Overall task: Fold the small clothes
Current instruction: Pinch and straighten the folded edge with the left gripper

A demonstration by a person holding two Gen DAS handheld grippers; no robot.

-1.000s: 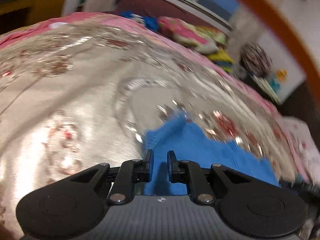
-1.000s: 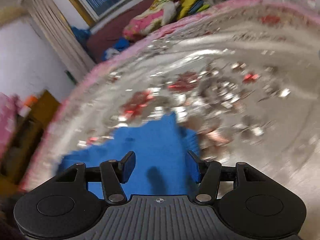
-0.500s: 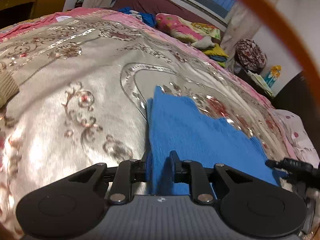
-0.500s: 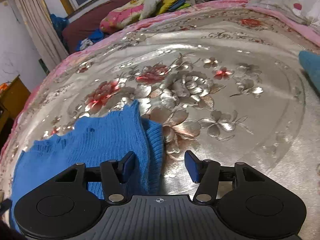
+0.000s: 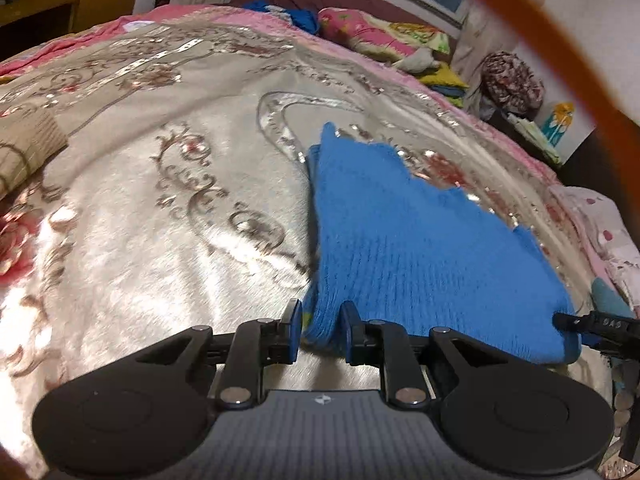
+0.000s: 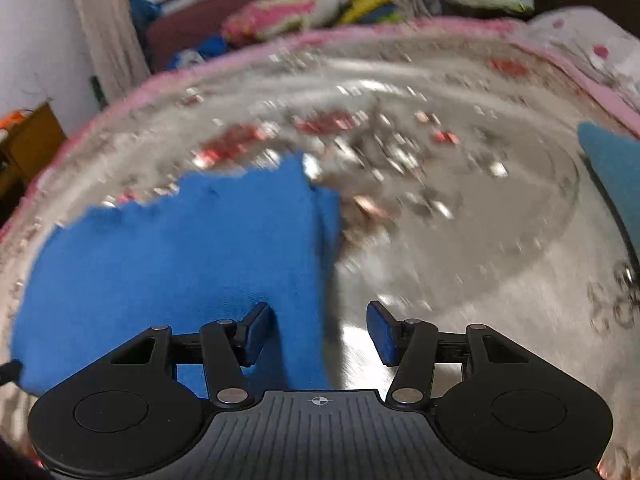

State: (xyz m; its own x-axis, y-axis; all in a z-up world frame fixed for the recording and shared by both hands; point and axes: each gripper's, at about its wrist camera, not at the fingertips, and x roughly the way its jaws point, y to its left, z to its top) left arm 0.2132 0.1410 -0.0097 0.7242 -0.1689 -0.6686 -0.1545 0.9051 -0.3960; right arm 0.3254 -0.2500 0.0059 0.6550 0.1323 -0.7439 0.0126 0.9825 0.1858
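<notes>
A folded blue knitted garment (image 5: 420,248) lay flat on a bed covered with a shiny silver-beige bedspread patterned with red flowers and grey scrolls (image 5: 160,208).

The left claw (image 5: 320,326) was at the garment's near left corner, where the folded edge bunched up thick between its two blue-padded fingers (image 5: 295,322). The jaws stood narrow and had just been opening slightly. The right pad touched the knit; at the left pad a thin gap showed, so whether the corner was truly clenched could not be told.

The right claw (image 6: 318,330) was released, jaws wide though they had just been closing a little. Its left finger (image 6: 256,330) hovered over the blue knit near the garment's right edge, its right finger over bare bedspread; that edge ran between them without either pad pressing on it. The right wrist view was smeared by motion. In the left wrist view, the tip of the right claw showed at the garment's near right corner.

A teal cloth (image 6: 612,164) lay well apart to the right. Bright pink and yellow bedding (image 5: 380,36) was piled beyond the far edge of the bed, beneath a window.
</notes>
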